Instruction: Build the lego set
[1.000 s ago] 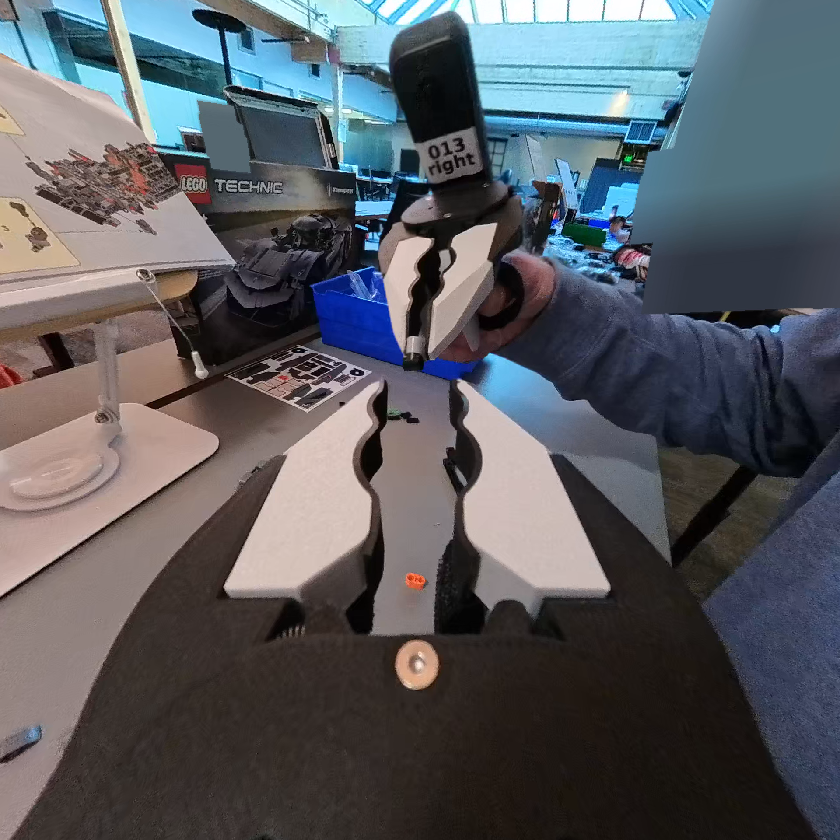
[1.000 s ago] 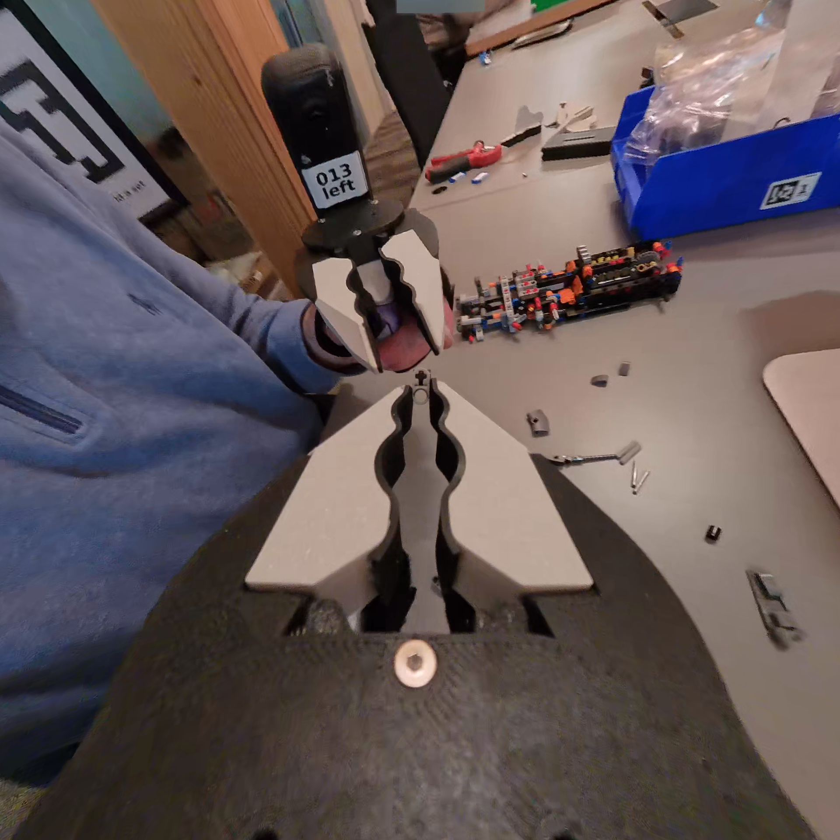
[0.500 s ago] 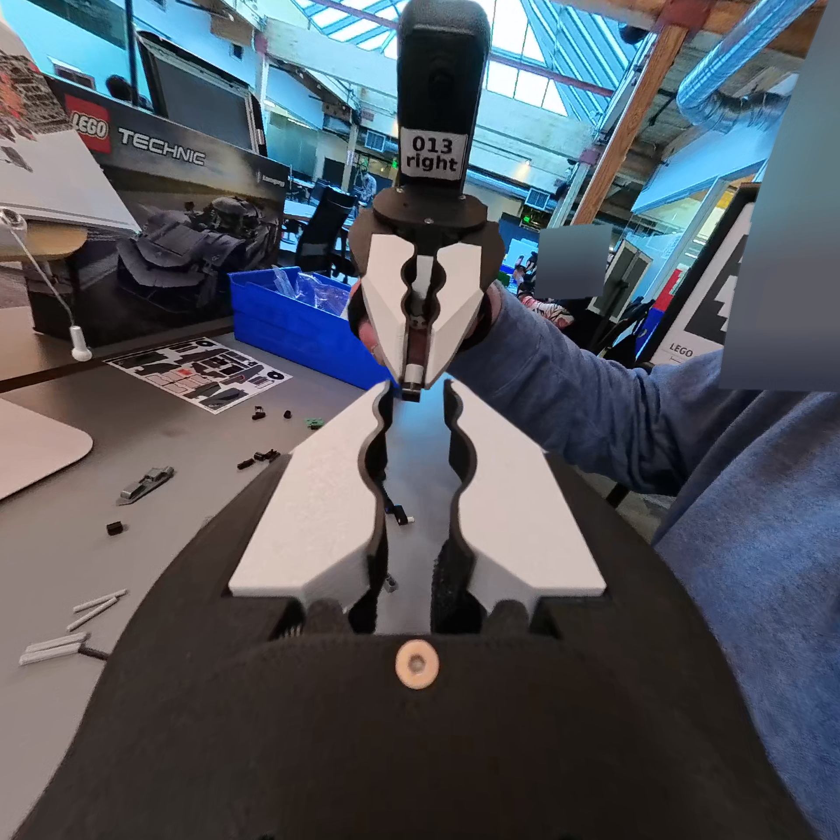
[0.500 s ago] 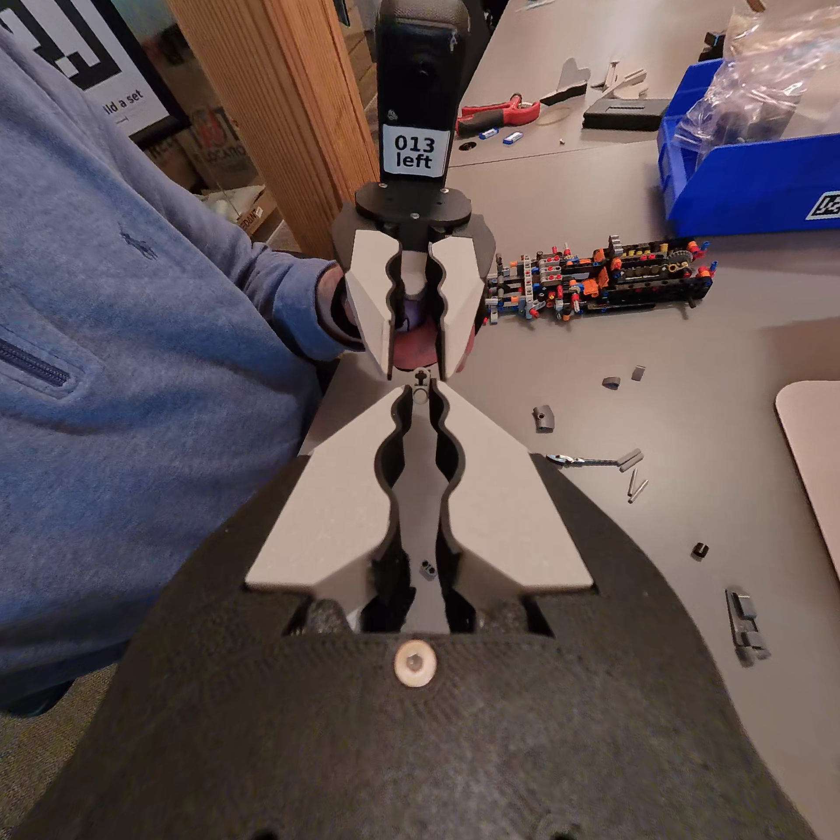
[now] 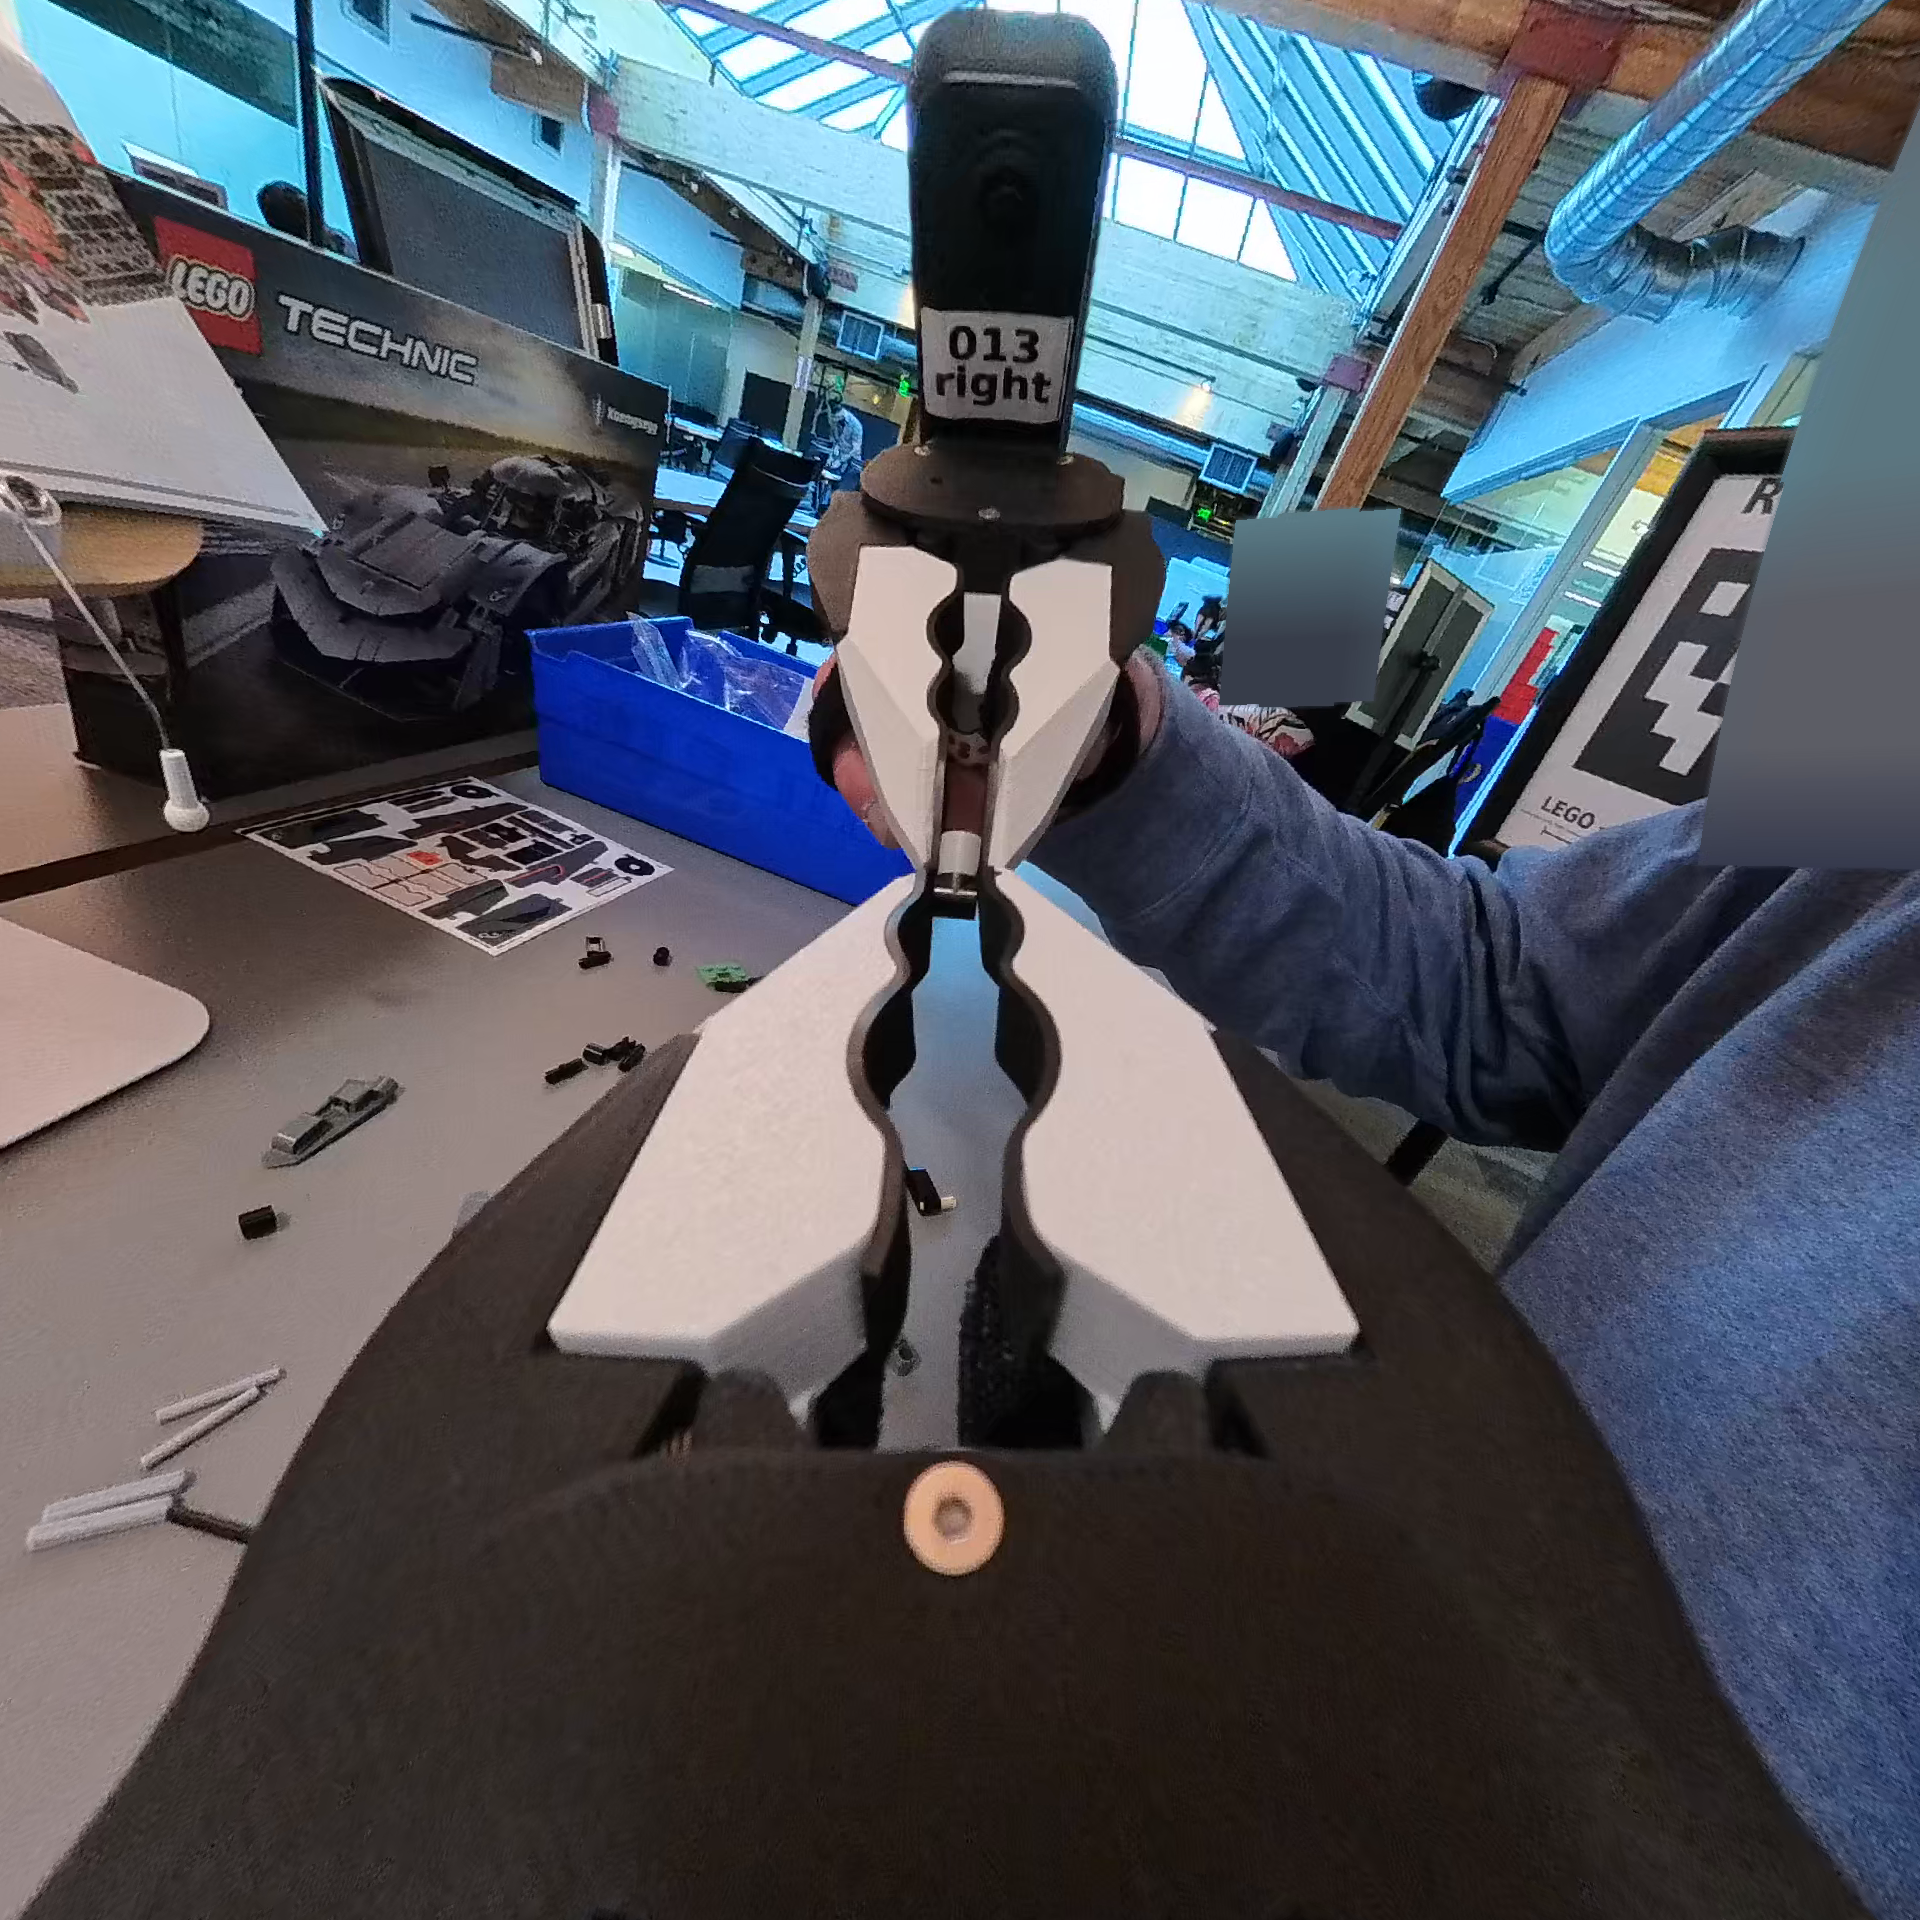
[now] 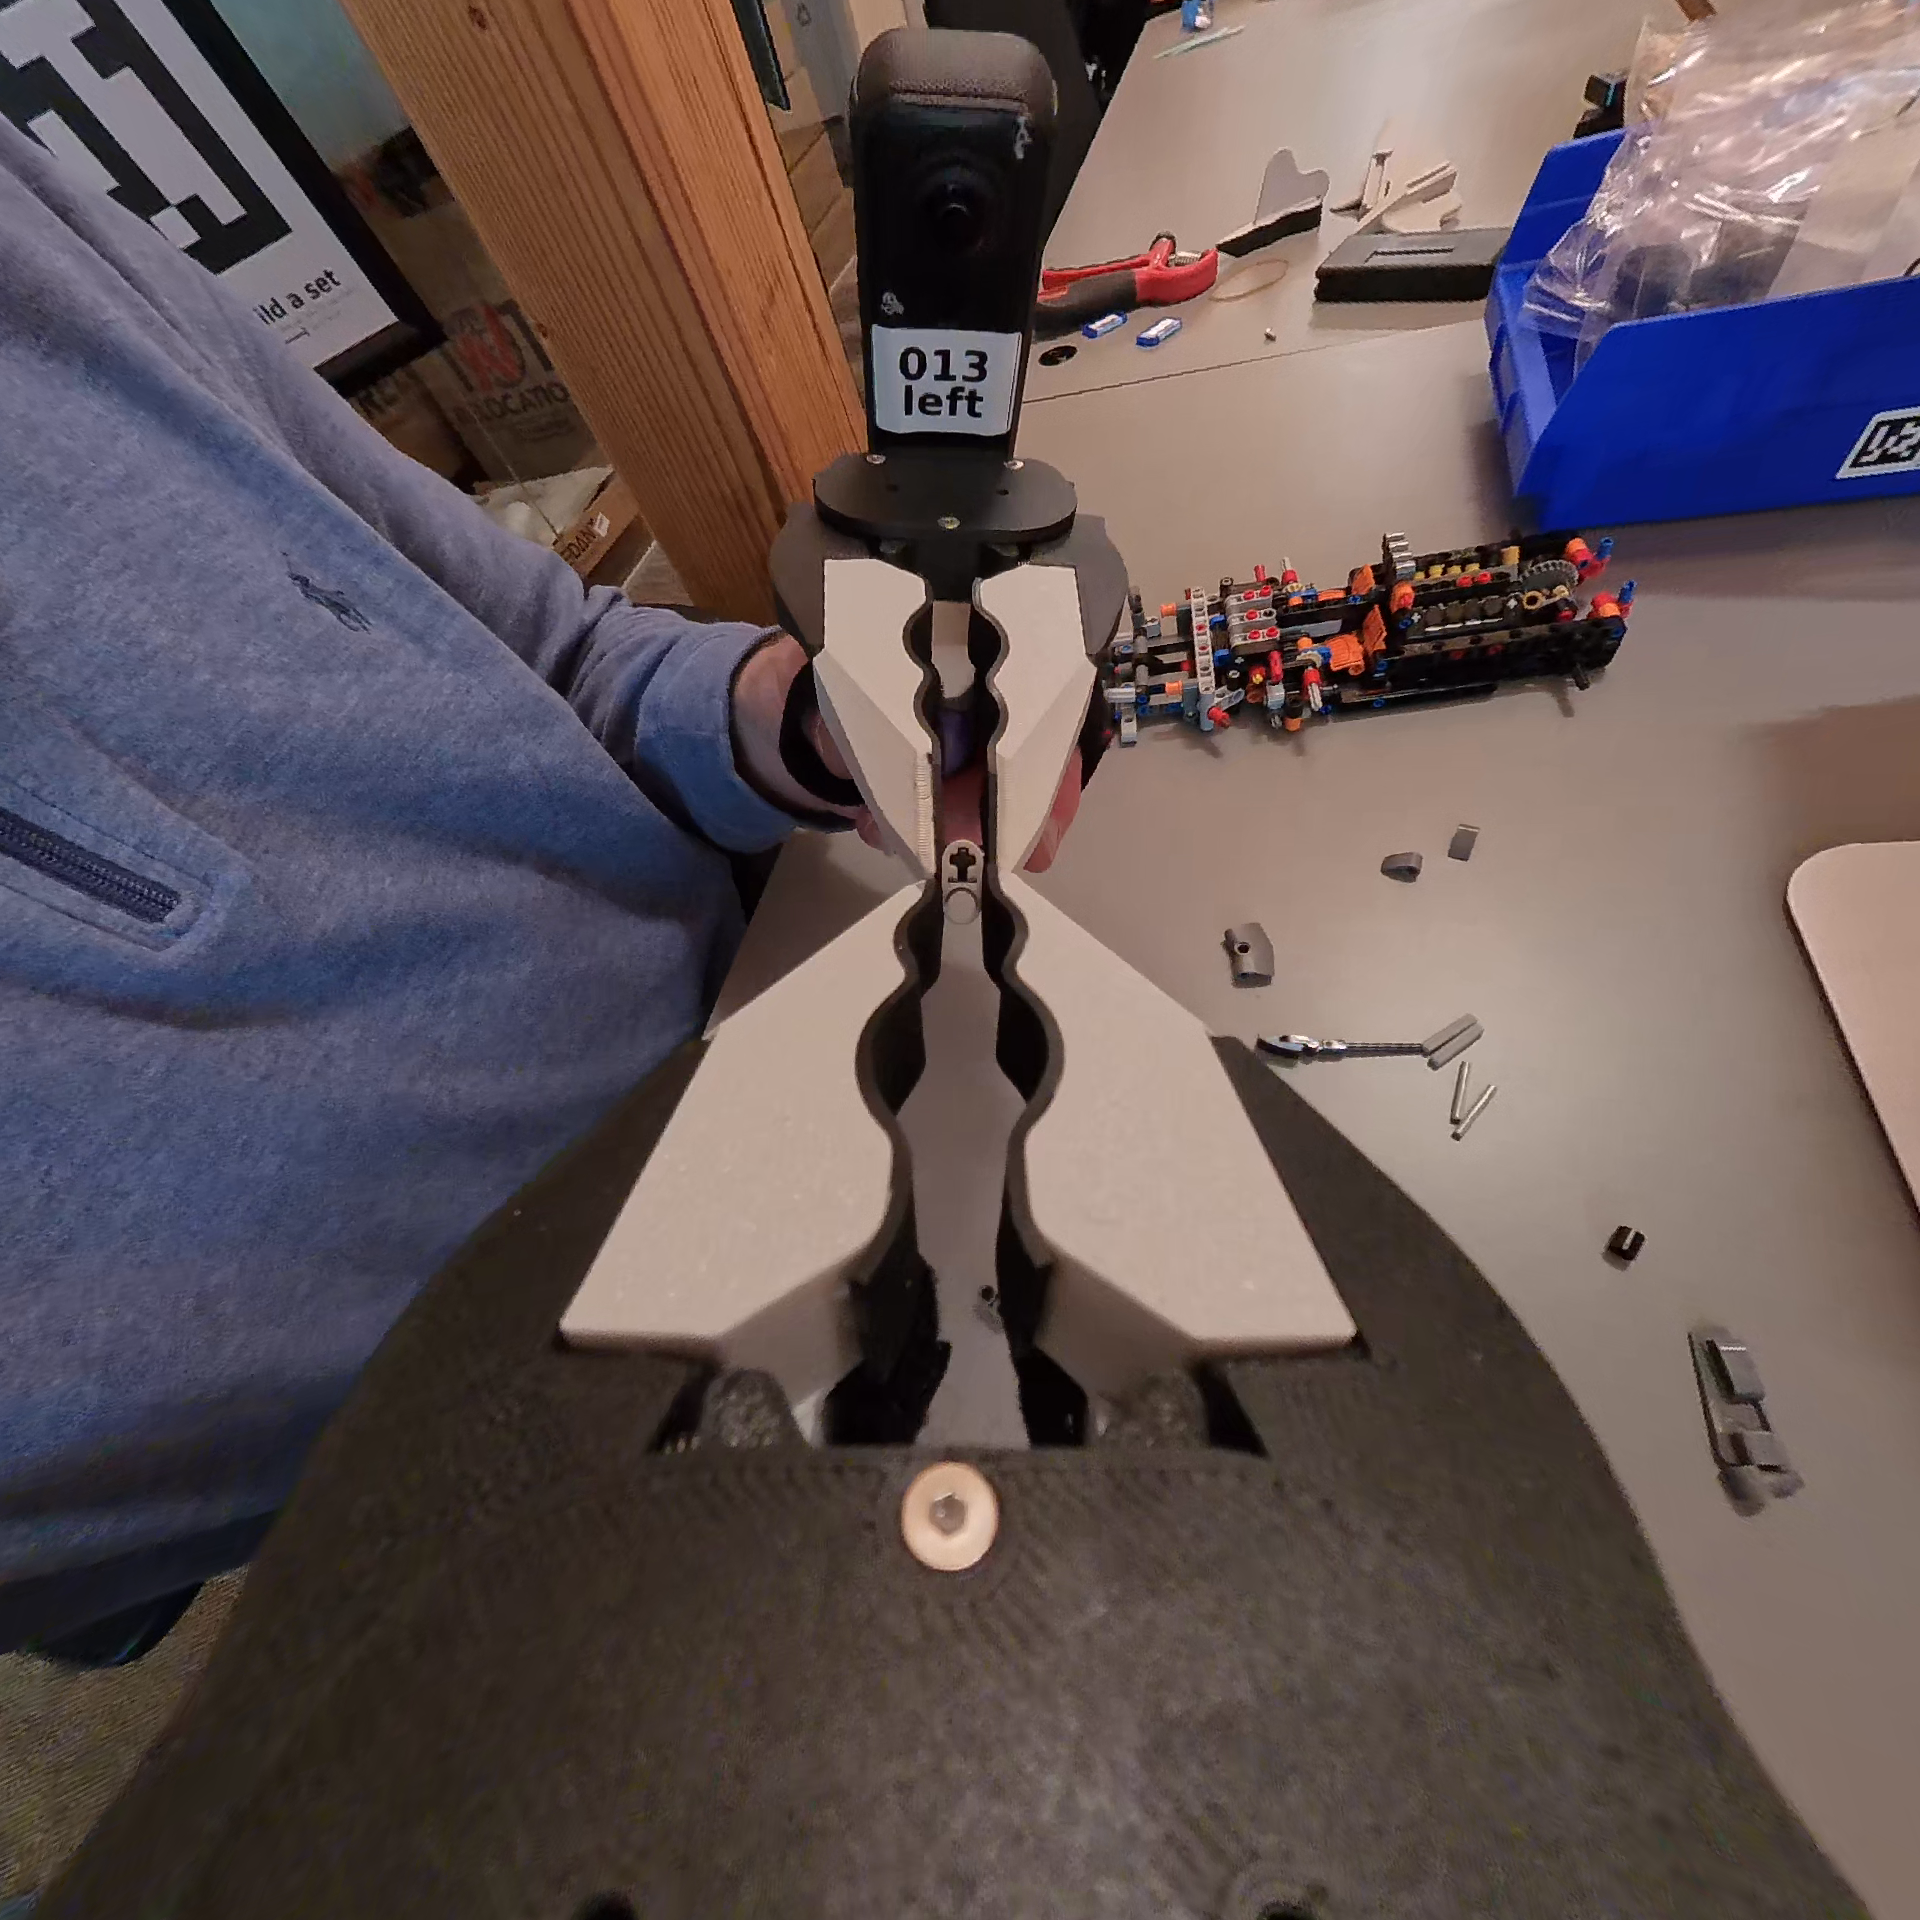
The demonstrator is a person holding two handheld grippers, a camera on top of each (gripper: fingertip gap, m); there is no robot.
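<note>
Moved closer tip to tip since a second ago, left gripper (image 5: 954,904) and right gripper (image 6: 961,899) now meeting nose to nose above the grey bench (image 6: 1455,1247). Right gripper nearly closed, pinching a small white-and-black pin (image 6: 962,881) at its tips. Left gripper narrowed around the black end of that same pin (image 5: 954,868); real grip or just touching, cannot tell. Same pin seen from both sides, held in the air between the two. Half-built lego frame (image 6: 1371,634) lying flat on bench beyond left gripper, near blue bin (image 6: 1704,395) with plastic bags. Loose grey and black pieces scattered right of right gripper: small connectors, thin rods (image 6: 1470,1107), long grey part (image 6: 1740,1413). From left wrist view: sticker sheet (image 5: 457,862), set box (image 5: 416,520), blue bin (image 5: 665,748), grey rods (image 5: 208,1397) at bench edge. Blue sleeve (image 5: 1351,914) behind right gripper.
</note>
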